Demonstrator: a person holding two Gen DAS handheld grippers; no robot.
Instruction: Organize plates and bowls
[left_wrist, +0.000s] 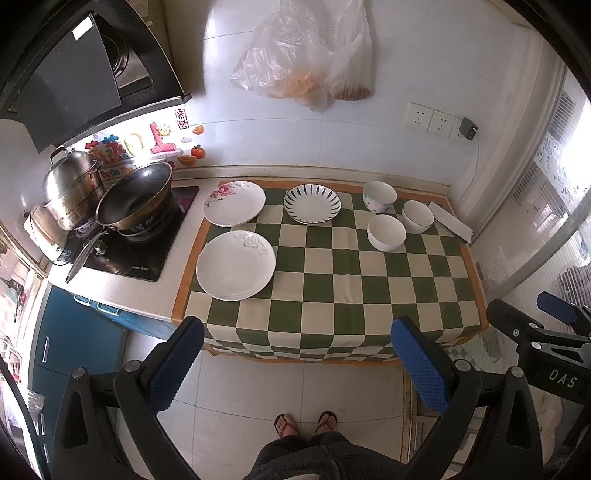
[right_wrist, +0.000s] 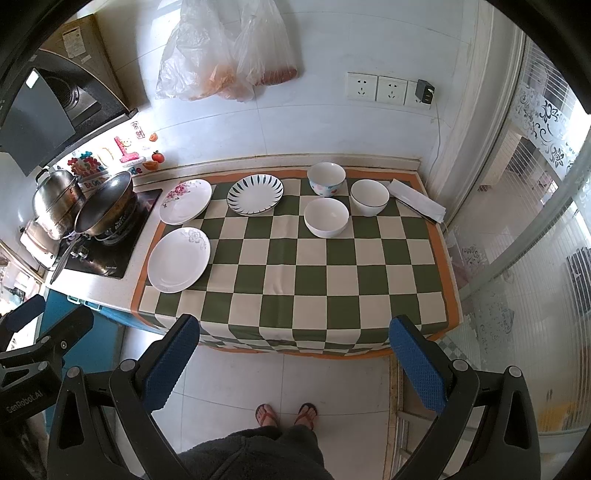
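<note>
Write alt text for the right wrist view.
Three plates on the left and three bowls on the right sit apart, unstacked, on a green checkered cloth. The open right tool hangs in front, above the floor, holding nothing; a wok stands on the stove at left.

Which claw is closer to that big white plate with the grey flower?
Left. The left claw hangs nearly in front of the plate; the right claw hangs further right, by the bowls.

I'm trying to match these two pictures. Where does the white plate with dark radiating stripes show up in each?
Left wrist view: the white plate with dark radiating stripes sits upper centre, at the far edge of the green-and-cream checkered cloth.
Right wrist view: same plate, upper centre-left.
Shared landmark: the white pink-flowered plate beside it.
</note>
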